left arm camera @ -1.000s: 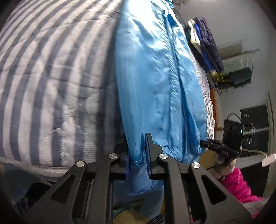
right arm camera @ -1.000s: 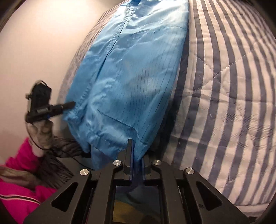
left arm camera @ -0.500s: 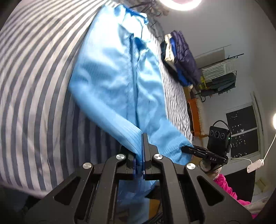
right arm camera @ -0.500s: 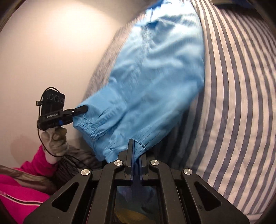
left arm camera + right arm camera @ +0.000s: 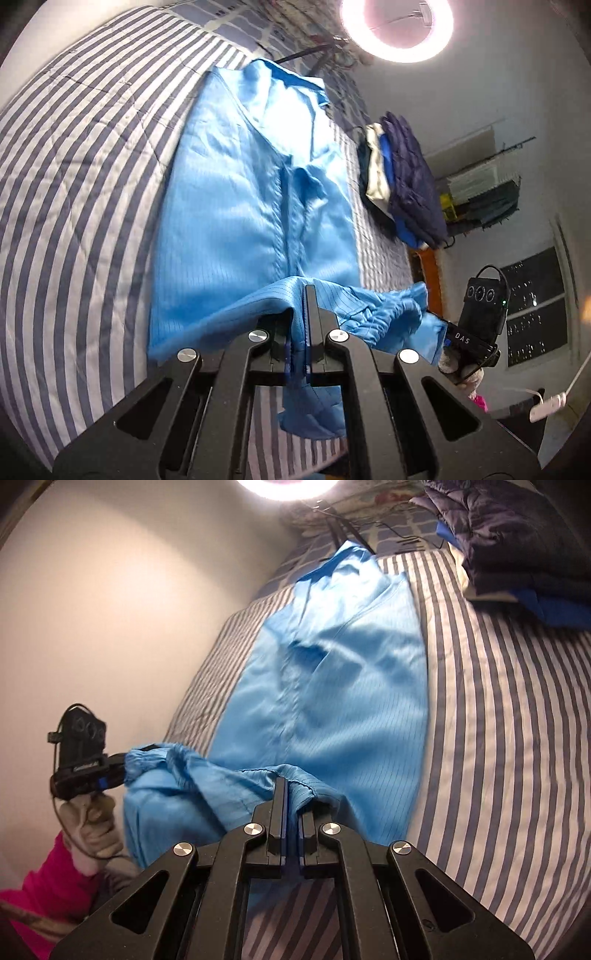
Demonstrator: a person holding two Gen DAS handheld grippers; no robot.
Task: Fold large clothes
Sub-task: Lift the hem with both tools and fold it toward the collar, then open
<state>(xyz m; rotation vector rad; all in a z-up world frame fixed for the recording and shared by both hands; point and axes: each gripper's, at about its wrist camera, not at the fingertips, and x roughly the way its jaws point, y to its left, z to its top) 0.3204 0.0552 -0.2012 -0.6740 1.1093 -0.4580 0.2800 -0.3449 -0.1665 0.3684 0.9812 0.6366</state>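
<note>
We pinch the hem of the light blue jacket (image 5: 236, 206) in our left gripper (image 5: 300, 328) and right gripper (image 5: 291, 808), lifting it off the striped quilt (image 5: 509, 738) where the rest lies flat.

a round ceiling lamp (image 5: 397, 26) glares white at the far top; fisheye bends edges, corners dark, slight blur.
</note>
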